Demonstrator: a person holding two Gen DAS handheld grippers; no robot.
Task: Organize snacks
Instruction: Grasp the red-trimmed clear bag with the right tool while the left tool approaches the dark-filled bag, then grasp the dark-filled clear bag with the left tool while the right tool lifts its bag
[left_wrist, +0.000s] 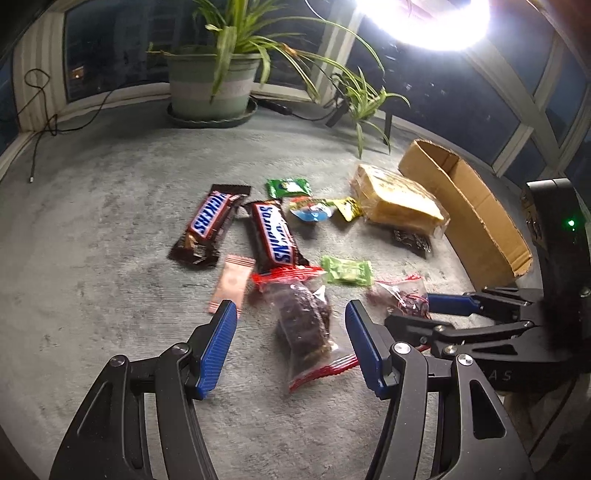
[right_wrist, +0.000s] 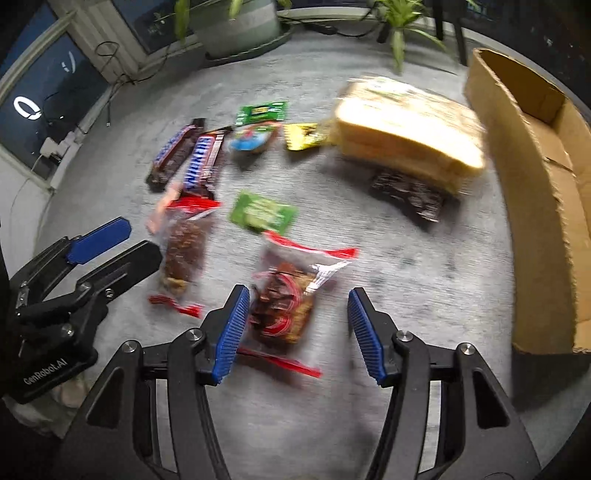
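Snacks lie scattered on a grey carpet (left_wrist: 110, 229). Two Snickers bars (left_wrist: 210, 225) (left_wrist: 275, 236) lie side by side. My left gripper (left_wrist: 291, 347) is open, its jaws either side of a clear red-edged bag of brown snack (left_wrist: 306, 328), just above it. My right gripper (right_wrist: 295, 328) is open around a second red-edged bag (right_wrist: 288, 302); it also shows in the left wrist view (left_wrist: 432, 306). Small green packets (left_wrist: 347, 271) (left_wrist: 288, 186), a yellow packet (left_wrist: 347, 208), a pink sachet (left_wrist: 232, 284), wrapped bread (left_wrist: 395, 199) and a dark packet (left_wrist: 412, 240) lie around. An open cardboard box (right_wrist: 535, 177) lies at the right.
A potted plant in a green pot (left_wrist: 210, 85) stands at the back by the windows. Black cables (left_wrist: 40, 110) run along the left wall. A bright lamp (left_wrist: 424, 18) glares at the top right. A smaller plant (left_wrist: 362, 99) stands near the box.
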